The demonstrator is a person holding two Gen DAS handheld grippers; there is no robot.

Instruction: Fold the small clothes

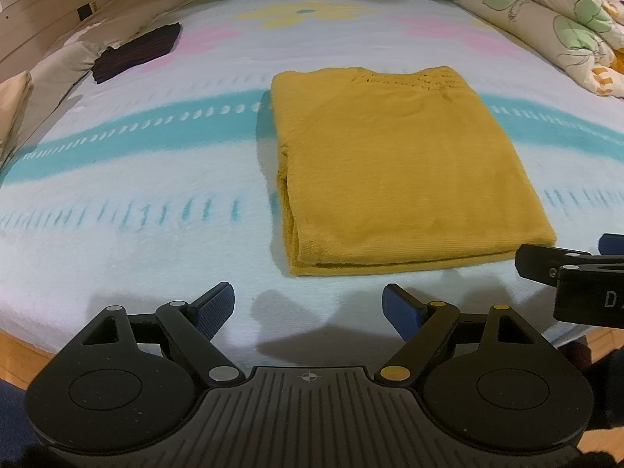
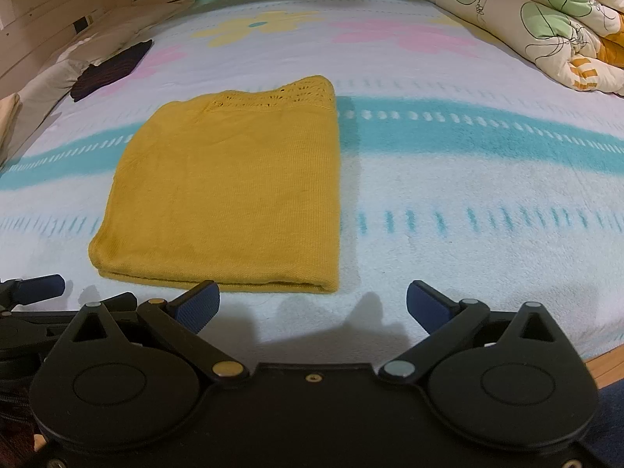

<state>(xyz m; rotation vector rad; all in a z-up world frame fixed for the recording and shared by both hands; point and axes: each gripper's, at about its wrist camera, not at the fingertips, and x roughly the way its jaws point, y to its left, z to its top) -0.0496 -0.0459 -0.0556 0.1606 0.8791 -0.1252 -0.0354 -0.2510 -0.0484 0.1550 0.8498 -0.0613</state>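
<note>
A mustard-yellow knit garment (image 1: 394, 167) lies folded into a neat rectangle on the bed; it also shows in the right wrist view (image 2: 230, 191). My left gripper (image 1: 308, 308) is open and empty, just short of the garment's near left corner. My right gripper (image 2: 312, 304) is open and empty, just short of the garment's near right corner. The right gripper's body shows at the right edge of the left wrist view (image 1: 577, 277). A left gripper finger shows at the left edge of the right wrist view (image 2: 39, 288).
The bed is covered by a white blanket (image 1: 156, 179) with teal stripes and flowers. A dark folded garment (image 1: 136, 52) lies at the far left near pillows (image 1: 46, 74). A floral duvet (image 1: 553, 19) is bunched at the far right. Wooden floor (image 2: 608, 370) lies beyond the bed's near edge.
</note>
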